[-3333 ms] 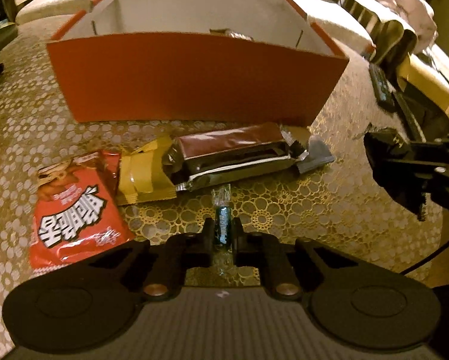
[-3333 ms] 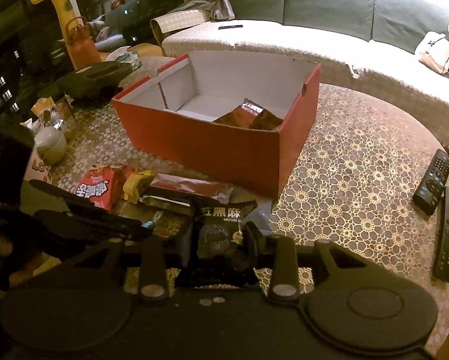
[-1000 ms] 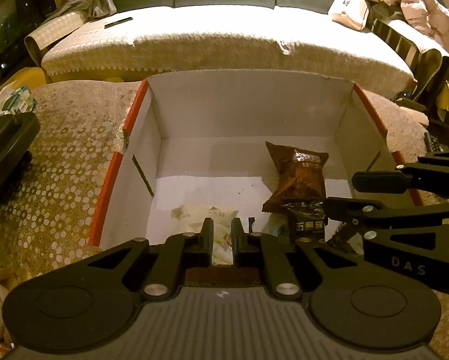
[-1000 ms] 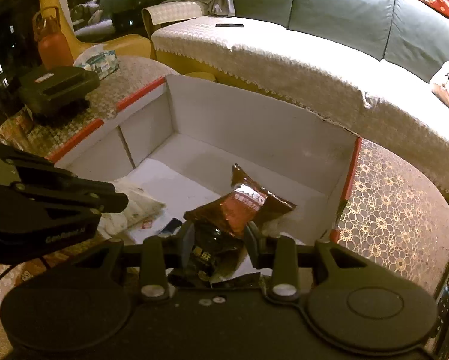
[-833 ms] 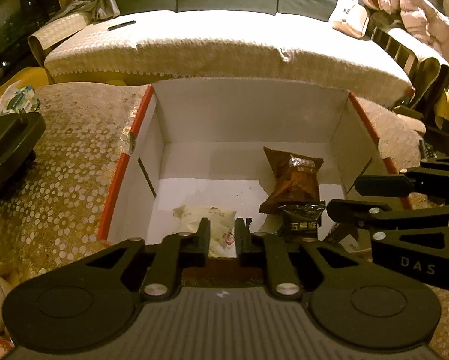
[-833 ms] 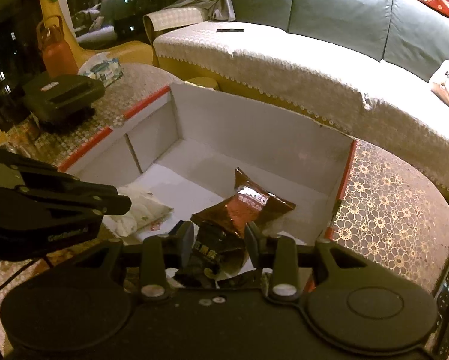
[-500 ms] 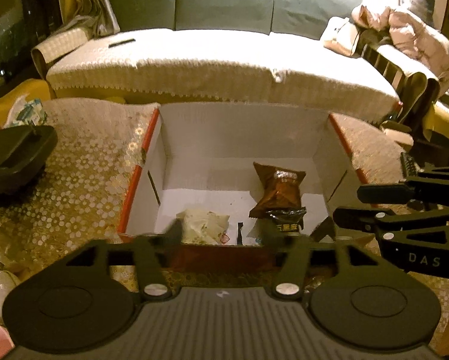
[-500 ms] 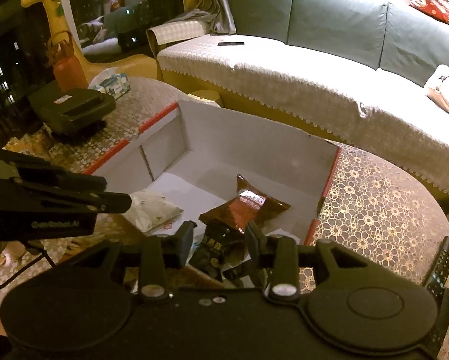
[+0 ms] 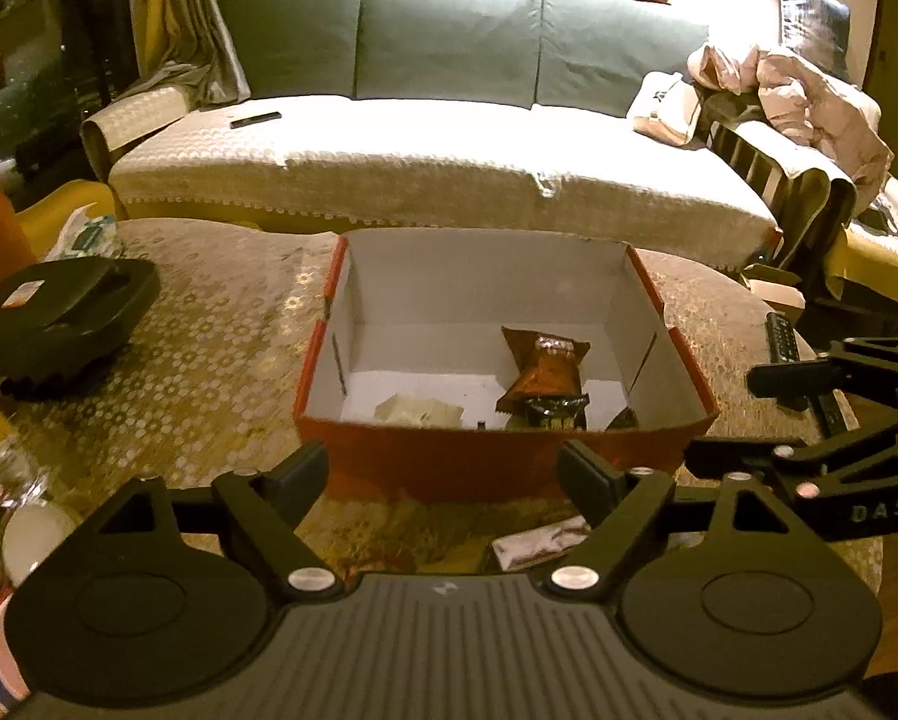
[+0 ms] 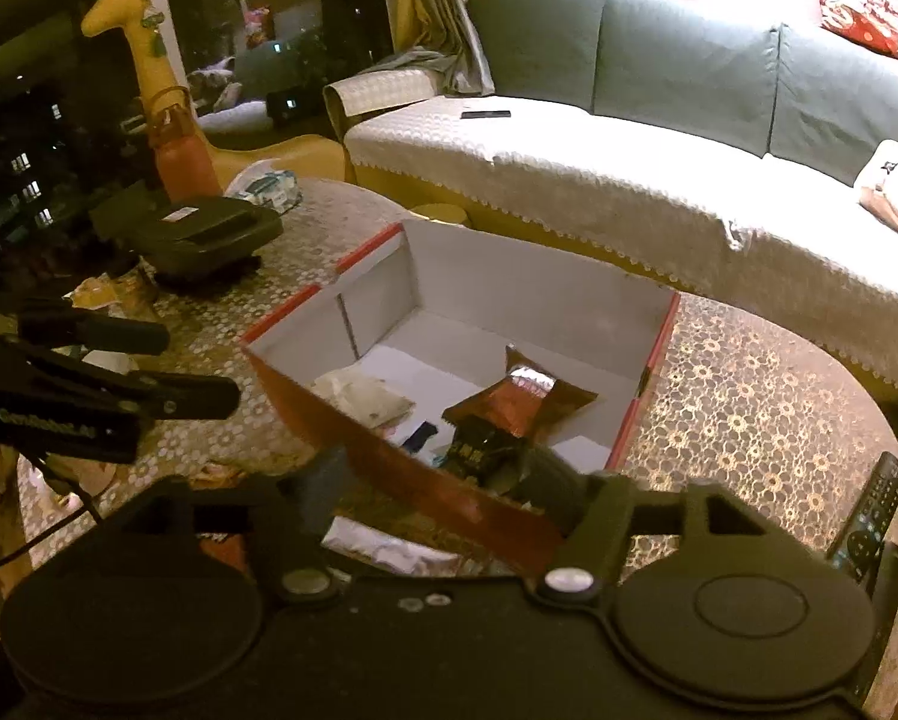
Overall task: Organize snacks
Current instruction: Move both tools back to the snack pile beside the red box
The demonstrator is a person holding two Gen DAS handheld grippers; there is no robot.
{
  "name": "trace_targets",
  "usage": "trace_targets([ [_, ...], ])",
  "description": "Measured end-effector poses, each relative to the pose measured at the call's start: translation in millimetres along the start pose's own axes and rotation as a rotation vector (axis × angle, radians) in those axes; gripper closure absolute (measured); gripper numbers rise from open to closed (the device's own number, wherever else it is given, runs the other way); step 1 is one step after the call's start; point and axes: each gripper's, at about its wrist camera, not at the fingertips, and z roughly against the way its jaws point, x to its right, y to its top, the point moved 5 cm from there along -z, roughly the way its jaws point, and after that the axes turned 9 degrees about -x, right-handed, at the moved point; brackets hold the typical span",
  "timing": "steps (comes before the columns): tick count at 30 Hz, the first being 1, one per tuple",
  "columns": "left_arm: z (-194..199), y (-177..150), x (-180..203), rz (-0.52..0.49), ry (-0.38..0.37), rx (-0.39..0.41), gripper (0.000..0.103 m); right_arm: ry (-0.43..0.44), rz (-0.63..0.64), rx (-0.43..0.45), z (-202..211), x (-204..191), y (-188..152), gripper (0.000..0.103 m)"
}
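A red box with a white inside (image 9: 383, 456) (image 10: 353, 426) stands on the patterned table. In it lie a brown snack bag (image 9: 541, 369) (image 10: 523, 399), a black packet (image 9: 555, 411) (image 10: 478, 450), a pale packet (image 9: 419, 411) (image 10: 362, 396) and a small dark candy (image 10: 422, 435). My left gripper (image 9: 446, 477) is open and empty, held in front of the box's near wall. My right gripper (image 10: 443, 474) is open and empty over the box's near corner. A silver-wrapped bar (image 9: 538, 540) (image 10: 383, 543) lies on the table in front of the box.
A black appliance (image 9: 59, 315) (image 10: 191, 234) sits at the table's left. Remote controls (image 10: 871, 510) (image 9: 781, 333) lie at the right. More snack packs and a white round object (image 9: 35, 540) are at the near left. A sofa (image 9: 437, 168) runs behind the table.
Both grippers let go of their snacks inside the box, opened wide and drew back and up from it. The candy and the black packet now lie in the box.
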Motion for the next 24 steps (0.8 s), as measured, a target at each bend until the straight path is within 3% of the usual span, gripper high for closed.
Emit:
trace_targets([
  [4,7.0,-19.5,-6.0,0.021,0.013,-0.007,0.017,0.021,0.011,-0.005,3.3,-6.9,-14.9,0.015],
  [7,7.9,-35.7,-10.1,0.053,0.019,-0.021,0.017,0.036,0.020,-0.007,5.3,-12.2,-27.1,0.001],
  [15,-7.7,-87.0,-25.6,0.158,0.015,-0.106,0.017,0.023,0.023,-0.052,0.0,-22.2,-67.5,0.000],
  [24,-35.0,-130.6,-43.2,0.238,0.065,-0.192,0.017,0.033,-0.036,-0.091,-10.6,-19.0,-99.1,0.000],
])
